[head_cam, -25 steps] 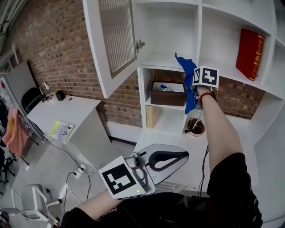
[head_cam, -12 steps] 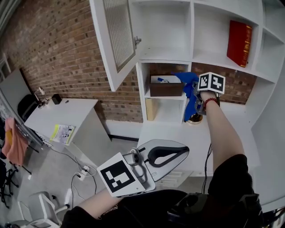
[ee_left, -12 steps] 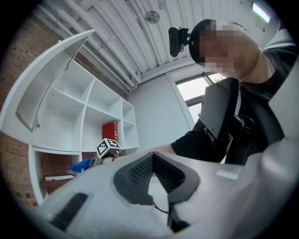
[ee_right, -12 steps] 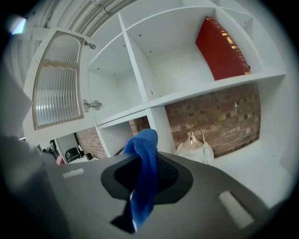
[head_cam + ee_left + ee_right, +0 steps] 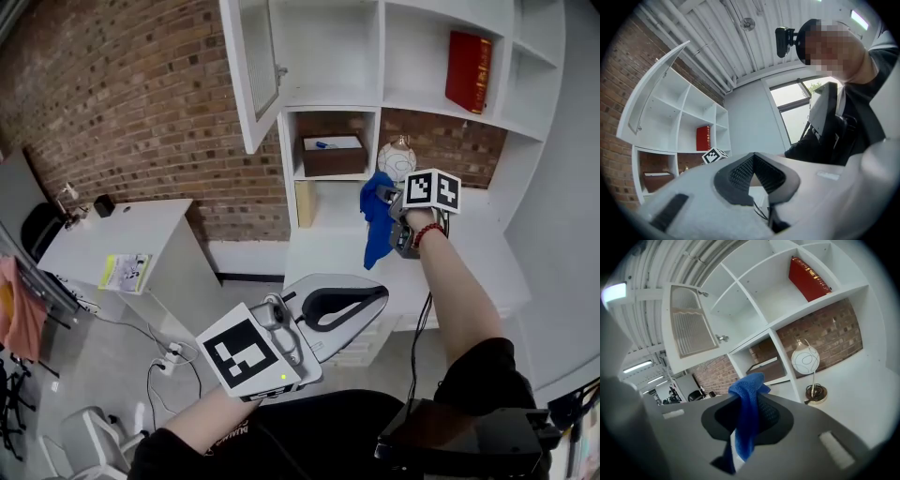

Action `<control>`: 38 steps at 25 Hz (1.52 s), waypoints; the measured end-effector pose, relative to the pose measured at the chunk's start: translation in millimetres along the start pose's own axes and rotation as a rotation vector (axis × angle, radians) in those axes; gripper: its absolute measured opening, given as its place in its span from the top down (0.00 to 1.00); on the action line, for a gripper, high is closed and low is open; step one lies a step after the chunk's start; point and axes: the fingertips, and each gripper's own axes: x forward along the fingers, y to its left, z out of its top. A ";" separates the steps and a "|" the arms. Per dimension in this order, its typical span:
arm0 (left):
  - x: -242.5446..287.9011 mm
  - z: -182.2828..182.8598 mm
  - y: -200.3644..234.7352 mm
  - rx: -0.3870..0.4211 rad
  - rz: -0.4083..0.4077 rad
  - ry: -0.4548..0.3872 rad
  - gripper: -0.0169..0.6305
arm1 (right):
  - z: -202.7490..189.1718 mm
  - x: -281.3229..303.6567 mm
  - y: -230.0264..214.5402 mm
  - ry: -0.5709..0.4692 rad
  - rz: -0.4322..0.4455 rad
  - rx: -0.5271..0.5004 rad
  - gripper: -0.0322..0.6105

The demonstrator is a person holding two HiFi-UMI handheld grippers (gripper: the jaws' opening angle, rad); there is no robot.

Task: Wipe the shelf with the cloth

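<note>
Right gripper up at arm's length before the white shelf unit, clamped on the top fold of the blue cloth. Gripped high, probably, to leave plenty dangling for wiping. Hangs free below the jaws, off every board, level with the lower compartments and above the counter (near the round lamp, not touching it). Looks like soft, nubbly microfibre, bright blue, bunched into a ridge above the pads and drooping in a long folded tail. Left gripper down low near the body, jaws closed tip to tip on nothing, seemingly parked clear of the working side. Cabinet door swung open, giving access to the upper shelf.
</note>
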 end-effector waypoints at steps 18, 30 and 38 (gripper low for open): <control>-29.1 19.0 -157.6 -0.117 -0.093 -0.092 0.97 | -150.8 -231.5 165.7 -0.194 0.244 0.032 0.86; -9.9 18.4 -262.3 -0.189 -0.132 -0.096 0.97 | -224.0 -352.2 170.5 -0.158 0.271 0.117 0.86; 30.3 4.8 -393.8 -0.265 -0.179 -0.152 0.97 | -307.5 -470.4 153.1 -0.079 0.229 0.117 0.86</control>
